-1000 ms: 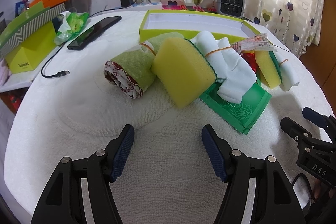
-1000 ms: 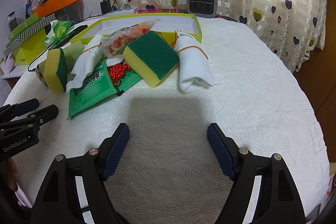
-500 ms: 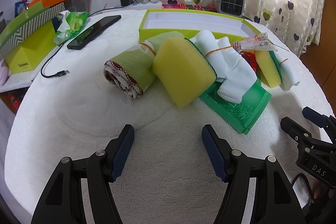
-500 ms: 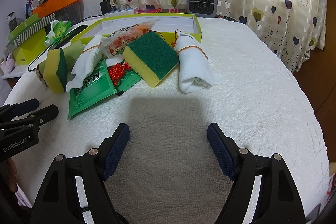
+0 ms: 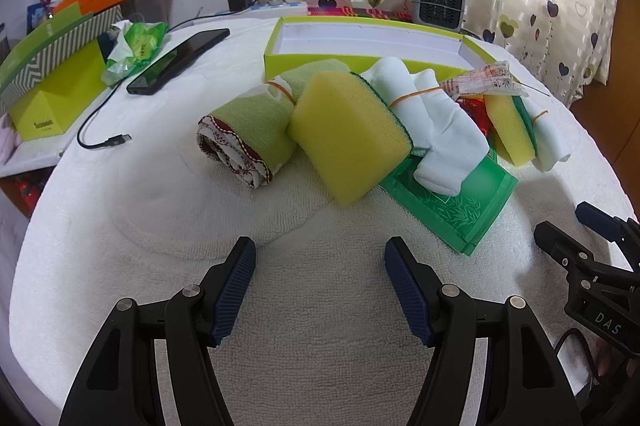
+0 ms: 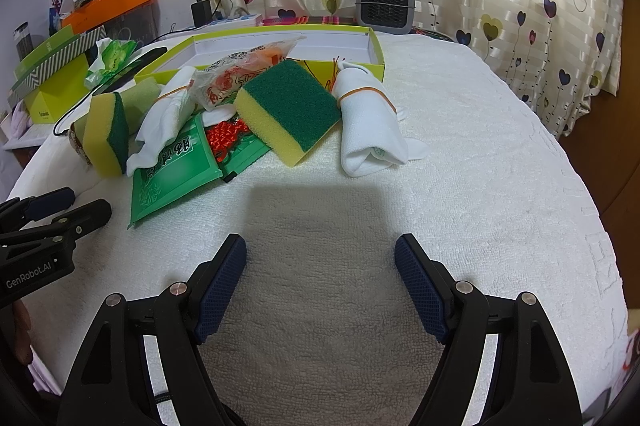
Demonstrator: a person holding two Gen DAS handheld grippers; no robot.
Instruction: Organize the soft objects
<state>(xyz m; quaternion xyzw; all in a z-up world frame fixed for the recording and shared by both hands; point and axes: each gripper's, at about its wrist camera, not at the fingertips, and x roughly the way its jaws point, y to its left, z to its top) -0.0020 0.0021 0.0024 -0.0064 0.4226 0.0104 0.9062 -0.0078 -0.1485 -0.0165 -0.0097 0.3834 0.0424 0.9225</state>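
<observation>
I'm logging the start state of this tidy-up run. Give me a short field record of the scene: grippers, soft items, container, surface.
left hand-held gripper: open, empty, above the towel
right hand-held gripper: open, empty, above the towel
sponges: one standing on edge beside the green rolled cloth; one lying scrubber side up, tilted
white rolled cloths: two, each with a rubber band; one apart at the right of the pile
container: yellow-green box, open, nothing visible inside
surface: white towel
</observation>
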